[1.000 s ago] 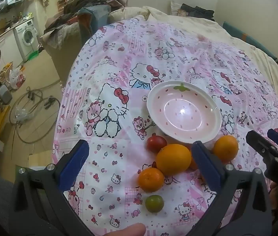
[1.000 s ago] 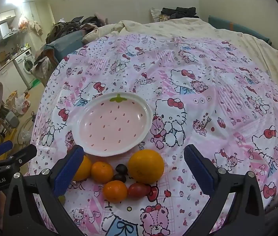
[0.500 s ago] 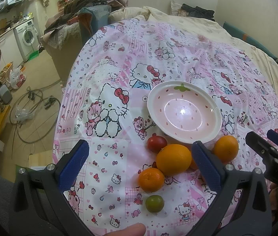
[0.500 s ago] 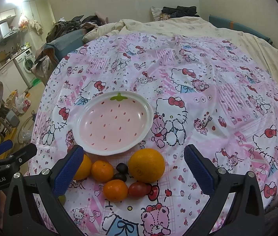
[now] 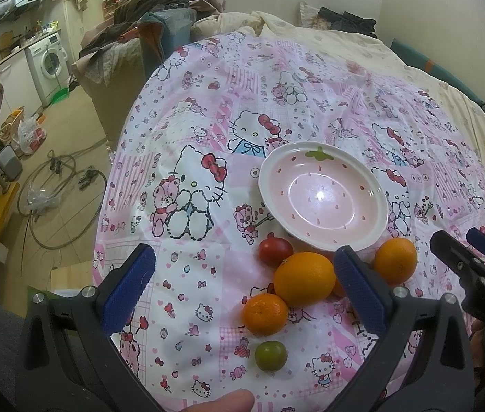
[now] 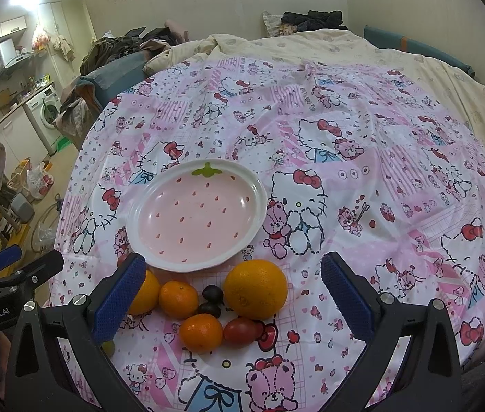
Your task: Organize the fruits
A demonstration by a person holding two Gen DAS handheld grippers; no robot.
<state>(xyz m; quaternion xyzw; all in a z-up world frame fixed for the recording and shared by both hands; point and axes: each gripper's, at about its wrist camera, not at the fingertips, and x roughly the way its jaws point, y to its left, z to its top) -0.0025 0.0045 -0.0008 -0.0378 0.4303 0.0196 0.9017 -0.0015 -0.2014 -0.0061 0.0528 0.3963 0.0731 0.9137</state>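
Barely shifted since a second ago: both grippers, left gripper (image 5: 242,285) and right gripper (image 6: 228,292), hover with jaws apart, empty. Fruit cluster, big orange (image 6: 255,289) included, lies just ahead, touching empty plate (image 6: 146,202) near bed's near edge; right gripper better centred.

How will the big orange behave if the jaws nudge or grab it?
The big orange is round and lies loose on the cloth, so a nudge probably rolls it. It touches the small dark fruit, likely knocking it. Its rind looks firm, probably gripping fine.

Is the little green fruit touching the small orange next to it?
Apart. The left wrist view shows a strip of patterned cloth between the green fruit and the small orange.
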